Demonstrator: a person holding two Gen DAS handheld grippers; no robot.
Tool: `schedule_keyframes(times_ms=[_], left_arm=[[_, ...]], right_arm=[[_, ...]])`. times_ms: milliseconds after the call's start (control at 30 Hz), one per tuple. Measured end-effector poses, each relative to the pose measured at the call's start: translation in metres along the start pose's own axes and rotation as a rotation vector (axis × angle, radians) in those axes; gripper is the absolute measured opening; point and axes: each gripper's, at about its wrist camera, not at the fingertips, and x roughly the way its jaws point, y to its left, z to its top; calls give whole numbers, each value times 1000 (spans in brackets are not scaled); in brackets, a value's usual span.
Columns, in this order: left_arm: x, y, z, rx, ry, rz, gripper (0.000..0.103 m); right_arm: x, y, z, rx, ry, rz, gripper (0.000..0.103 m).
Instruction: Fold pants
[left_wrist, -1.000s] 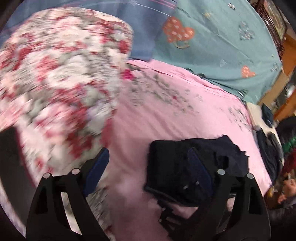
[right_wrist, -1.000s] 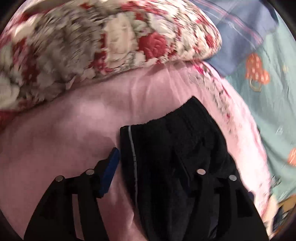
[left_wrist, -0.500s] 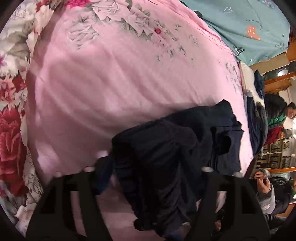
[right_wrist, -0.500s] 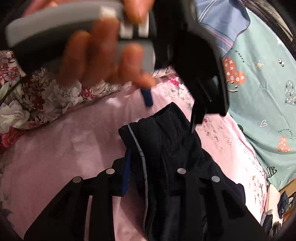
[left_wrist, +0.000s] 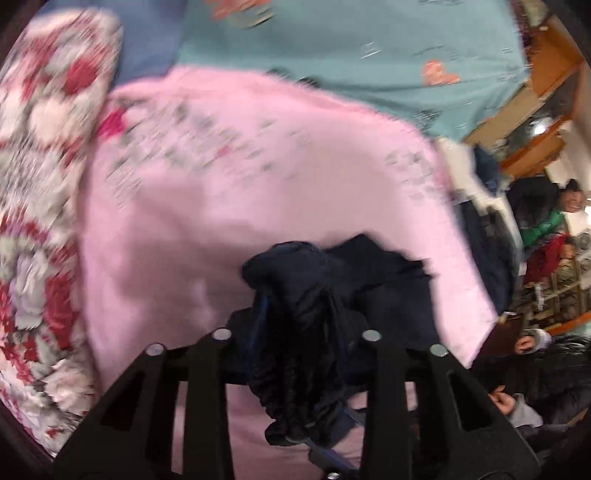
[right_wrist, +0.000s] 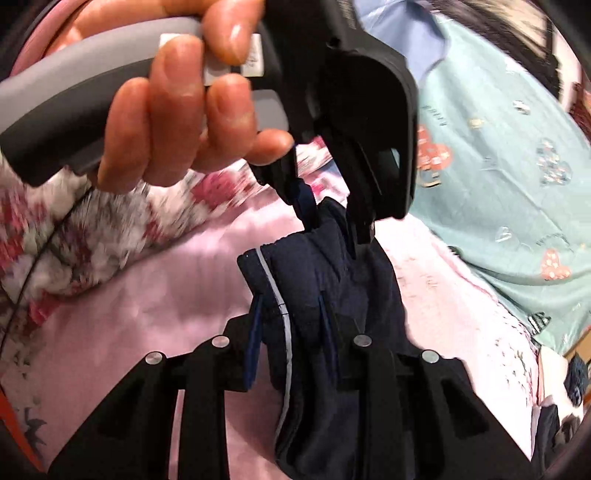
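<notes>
The dark navy pants are bunched up on the pink bedsheet. My left gripper is shut on a fold of the pants and holds it up. In the right wrist view the pants show a grey side stripe. My right gripper is shut on the pants' edge by that stripe. The left gripper, held in a hand, pinches the same garment just beyond it.
A red and white floral quilt lies to the left. A teal sheet with heart prints lies beyond the pink one. More dark clothes lie at the bed's right edge. People sit to the right.
Both grippers have closed on the pants and lifted them off the sheet. The left gripper has come in close in front of the right one.
</notes>
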Motion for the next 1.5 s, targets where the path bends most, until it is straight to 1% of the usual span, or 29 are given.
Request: schedule_keyframes(times_ms=[67, 100, 167, 200, 233, 267, 300, 333, 400, 433, 467, 500, 567, 633, 700, 733, 800, 833, 900, 933, 967, 1033, 1133, 1233, 1267, 1300, 1367, 1433, 1500], left_arm=[[-1, -41, 10, 27, -17, -42, 27], [2, -58, 13, 45, -20, -53, 27], [17, -99, 16, 97, -18, -87, 26], [28, -119, 17, 122, -12, -111, 25], [39, -139, 17, 144, 0, -136, 25], [57, -164, 17, 171, 20, -168, 23], [73, -183, 16, 190, 39, -190, 20], [85, -195, 15, 200, 56, -204, 17], [126, -226, 7, 222, 112, -231, 17], [148, -238, -1, 246, 136, -199, 17], [162, -246, -6, 261, 148, -165, 17], [179, -254, -13, 278, 165, -131, 17], [191, -261, -21, 291, 180, -104, 17], [188, -260, -26, 319, 167, -69, 17], [176, -252, -28, 353, 131, 7, 23], [173, -246, -28, 355, 126, 32, 25], [164, -229, -33, 345, 126, 78, 35], [160, -219, -37, 338, 129, 104, 36], [156, -201, -44, 322, 138, 156, 37], [154, -191, -51, 306, 144, 178, 36], [152, -183, -56, 296, 144, 186, 36], [144, -167, -64, 262, 130, 185, 36], [142, -159, -74, 249, 114, 181, 38], [150, -156, -85, 263, 91, 205, 40], [153, -158, -88, 266, 84, 210, 43], [155, -159, -91, 267, 72, 212, 48], [159, -159, -94, 266, 61, 207, 53], [164, -160, -97, 277, 50, 223, 54], [166, -160, -100, 279, 41, 221, 56]], right_arm=[[-16, -24, 0, 58, -27, -21, 29], [-27, -43, -1, 119, -37, -27, 29], [-44, -72, -6, 212, -53, -31, 29], [-54, -92, -12, 274, -58, -49, 29], [-60, -108, -19, 322, -58, -61, 29], [-66, -124, -26, 377, -54, -74, 28], [-78, -141, -42, 452, -45, -96, 28], [-85, -155, -54, 507, -37, -110, 28], [-97, -183, -83, 616, -9, -150, 28], [-100, -194, -97, 662, 4, -160, 28], [-102, -205, -113, 717, 18, -159, 28], [-103, -219, -135, 798, 36, -150, 28], [-100, -238, -173, 940, 50, -110, 28], [-93, -252, -221, 1114, 66, -47, 28], [-88, -262, -257, 1245, 64, 9, 28], [-87, -265, -269, 1286, 54, 35, 28], [-83, -267, -286, 1360, 30, 93, 28], [-82, -268, -293, 1391, 20, 121, 29], [-80, -268, -301, 1417, 16, 156, 32], [-80, -268, -301, 1427, 24, 164, 38], [-81, -270, -304, 1436, 35, 166, 47], [-91, -278, -308, 1437, 64, 144, 49], [-112, -294, -305, 1397, 109, 81, 49], [-123, -310, -293, 1361, 117, 70, 58], [-122, -314, -287, 1344, 126, 70, 60], [-119, -317, -279, 1315, 133, 63, 60], [-108, -320, -264, 1260, 156, 64, 63], [-85, -318, -253, 1188, 250, 56, 63], [-61, -316, -253, 1177, 328, 104, 63]])
